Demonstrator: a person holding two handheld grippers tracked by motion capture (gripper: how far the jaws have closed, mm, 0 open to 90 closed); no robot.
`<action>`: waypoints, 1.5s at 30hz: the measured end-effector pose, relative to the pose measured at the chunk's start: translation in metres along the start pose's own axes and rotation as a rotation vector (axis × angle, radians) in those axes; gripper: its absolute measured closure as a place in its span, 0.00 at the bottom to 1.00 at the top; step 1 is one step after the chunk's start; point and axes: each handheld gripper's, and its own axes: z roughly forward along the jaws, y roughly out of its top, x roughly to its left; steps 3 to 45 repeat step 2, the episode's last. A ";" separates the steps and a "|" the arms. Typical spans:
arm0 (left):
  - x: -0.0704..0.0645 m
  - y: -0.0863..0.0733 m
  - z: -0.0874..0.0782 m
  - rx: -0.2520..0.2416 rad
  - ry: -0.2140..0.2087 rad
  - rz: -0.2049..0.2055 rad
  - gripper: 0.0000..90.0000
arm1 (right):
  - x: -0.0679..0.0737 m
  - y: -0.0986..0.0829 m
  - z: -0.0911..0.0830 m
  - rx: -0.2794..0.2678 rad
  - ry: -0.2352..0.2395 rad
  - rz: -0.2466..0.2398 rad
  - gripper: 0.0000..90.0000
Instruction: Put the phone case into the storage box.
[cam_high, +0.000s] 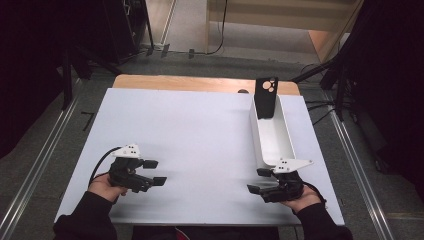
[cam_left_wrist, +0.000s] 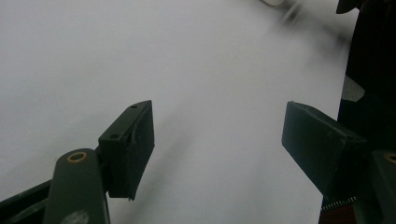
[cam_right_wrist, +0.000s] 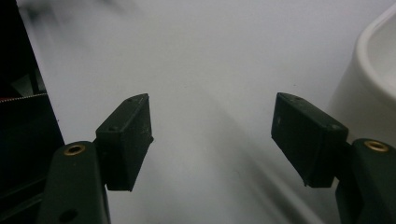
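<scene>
A black phone case (cam_high: 265, 98) with round camera cutouts leans upright at the far end of a long white tray (cam_high: 273, 140) on the right of the white table (cam_high: 190, 145). My left gripper (cam_high: 155, 172) rests open near the front left, pointing right, with nothing between its jaws (cam_left_wrist: 217, 140). At the front right my right gripper (cam_high: 258, 180) is open too, pointing left, just in front of the tray's near end. In the right gripper view the tray's rounded corner (cam_right_wrist: 369, 88) sits beside the right jaw, and the gap (cam_right_wrist: 212, 135) is empty.
A wooden strip (cam_high: 200, 82) runs along the table's far edge. Dark stands and cables (cam_high: 330, 75) crowd the floor at the back right, and metal rails (cam_high: 45, 160) flank the table. The person's dark sleeves (cam_high: 85, 220) come in at the bottom.
</scene>
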 end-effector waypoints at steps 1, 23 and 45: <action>0.000 0.000 0.000 0.000 -0.001 -0.001 0.28 | 0.000 0.000 0.000 0.000 0.001 0.004 0.30; 0.000 0.000 0.000 0.000 -0.003 -0.004 0.28 | 0.000 0.000 0.000 0.001 0.003 0.006 0.30; 0.000 0.000 0.000 0.000 -0.003 -0.004 0.28 | 0.000 0.000 0.000 0.001 0.003 0.006 0.30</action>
